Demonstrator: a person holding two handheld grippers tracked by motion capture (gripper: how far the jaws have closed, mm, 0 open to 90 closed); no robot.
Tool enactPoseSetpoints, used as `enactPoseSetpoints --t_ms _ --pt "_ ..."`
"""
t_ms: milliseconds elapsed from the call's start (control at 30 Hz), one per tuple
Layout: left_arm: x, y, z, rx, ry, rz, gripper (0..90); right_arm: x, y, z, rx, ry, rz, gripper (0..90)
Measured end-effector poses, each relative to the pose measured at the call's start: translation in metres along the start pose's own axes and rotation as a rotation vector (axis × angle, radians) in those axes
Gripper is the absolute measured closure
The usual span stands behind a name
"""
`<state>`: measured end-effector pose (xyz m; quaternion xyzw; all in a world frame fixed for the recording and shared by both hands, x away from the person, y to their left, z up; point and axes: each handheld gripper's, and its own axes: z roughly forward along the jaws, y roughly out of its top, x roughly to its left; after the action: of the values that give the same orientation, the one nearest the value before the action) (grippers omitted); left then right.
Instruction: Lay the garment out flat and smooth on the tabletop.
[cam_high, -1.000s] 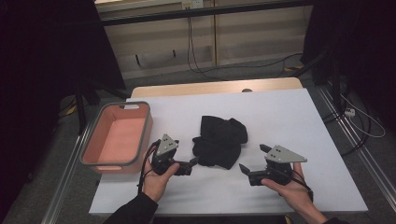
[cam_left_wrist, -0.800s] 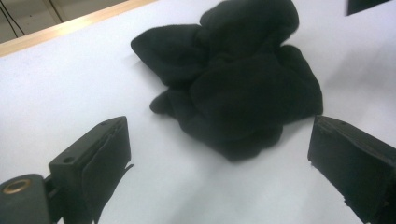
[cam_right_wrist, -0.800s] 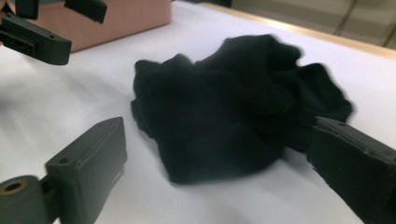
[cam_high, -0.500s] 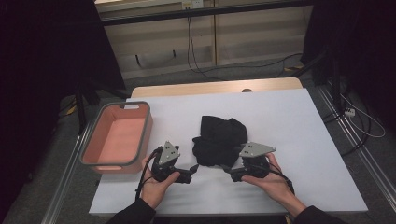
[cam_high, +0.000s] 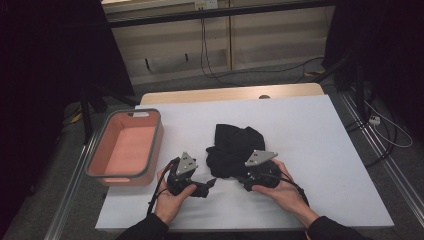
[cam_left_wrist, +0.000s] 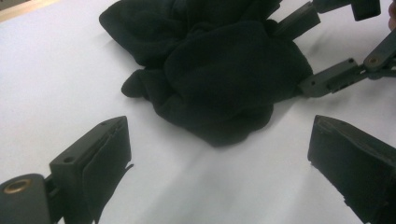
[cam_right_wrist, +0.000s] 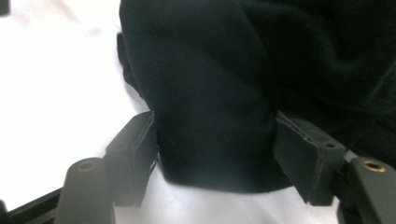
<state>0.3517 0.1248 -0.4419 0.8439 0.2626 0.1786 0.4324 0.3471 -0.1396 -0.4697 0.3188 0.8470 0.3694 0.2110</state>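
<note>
Two claws are seen closing in on a crumpled black garment (cam_high: 234, 150) that lies near the middle of a white tabletop (cam_high: 320, 145), with the person's hands entering from the near edge. The right claw (cam_high: 246, 176) has been pushed up against the garment's near right side; in the right gripper view a thick fold of the cloth (cam_right_wrist: 210, 116) is bracketed by both jaws, whose pads appear to be touching it on either side. Its jaws have just been closing, and the fold looks caught but perhaps not yet firmly pinched, judging by how wide the jaws are set.

The left claw (cam_high: 205, 187) is held low just off the garment's near left edge, released, with bare tabletop between its spread jaws in the left gripper view (cam_left_wrist: 219, 182). That stance suggests it is being kept ready for a second hold once the right side has been secured, so that the cloth could be lifted or spread from two points.

A salmon-coloured tray (cam_high: 157, 145) with a grey rim is set at the left edge of the tabletop, well apart from the garment and empty; it may have been placed there as a destination, though that cannot be confirmed.
</note>
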Motion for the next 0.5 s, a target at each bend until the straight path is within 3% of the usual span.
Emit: enactPoseSetpoints --t_ms 133,267,367,500 --pt "0.000 0.000 0.004 0.016 -0.005 0.000 6.0 -0.001 -0.001 0.005 0.011 0.014 0.004 28.9" --pt "-0.001 0.000 0.009 0.033 0.007 0.008 6.2 -0.005 -0.001 0.006 0.001 0.021 0.027 45.7" --pt "0.000 0.000 0.012 0.041 -0.005 0.005 6.6 -0.006 -0.001 0.002 0.006 0.003 0.018 69.5" --pt "-0.001 0.000 0.017 0.075 0.012 -0.012 6.4 -0.010 0.000 -0.004 -0.019 0.027 0.035 80.9"
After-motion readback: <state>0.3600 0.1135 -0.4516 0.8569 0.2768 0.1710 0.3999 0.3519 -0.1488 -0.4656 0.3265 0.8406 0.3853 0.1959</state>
